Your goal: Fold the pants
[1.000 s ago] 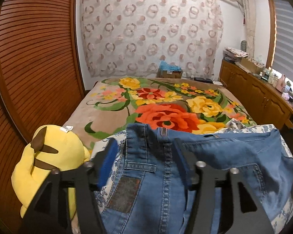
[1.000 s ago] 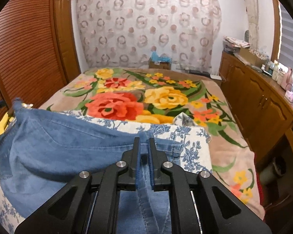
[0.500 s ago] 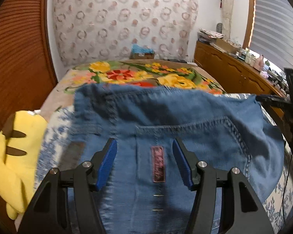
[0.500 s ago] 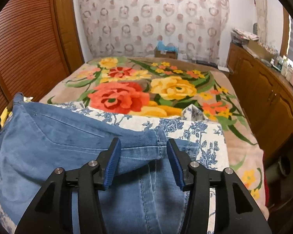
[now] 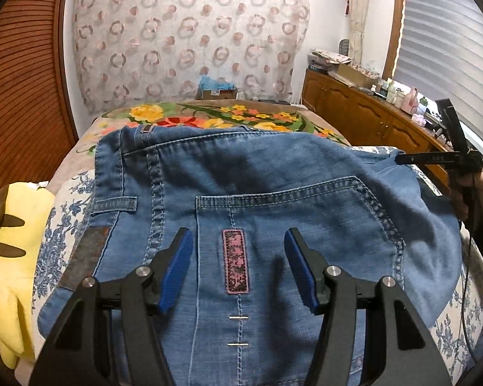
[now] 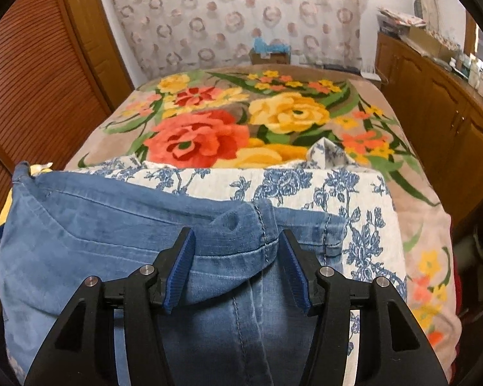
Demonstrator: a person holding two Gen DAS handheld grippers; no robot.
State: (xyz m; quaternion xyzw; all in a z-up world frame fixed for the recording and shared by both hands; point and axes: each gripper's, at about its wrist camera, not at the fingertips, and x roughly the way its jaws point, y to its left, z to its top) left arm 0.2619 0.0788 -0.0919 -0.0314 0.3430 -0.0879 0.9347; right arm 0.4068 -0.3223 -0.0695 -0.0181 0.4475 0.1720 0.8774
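Bedroom with a floral blanket (image 6: 209, 135) on the bed; blue-and-white flowered sheet (image 6: 306, 186) laid over its near end. Yellow plush toy (image 5: 13, 241) sat at far left beside the jeans (image 5: 273, 193), which lay spread on the sheet, back pocket and pink patch (image 5: 235, 260) facing up. Left gripper (image 5: 238, 270) hovered over the pocket, fingers spread, holding nothing. Right gripper (image 6: 236, 267) likewise stood released, fingers either side of a denim fold, not pinching it
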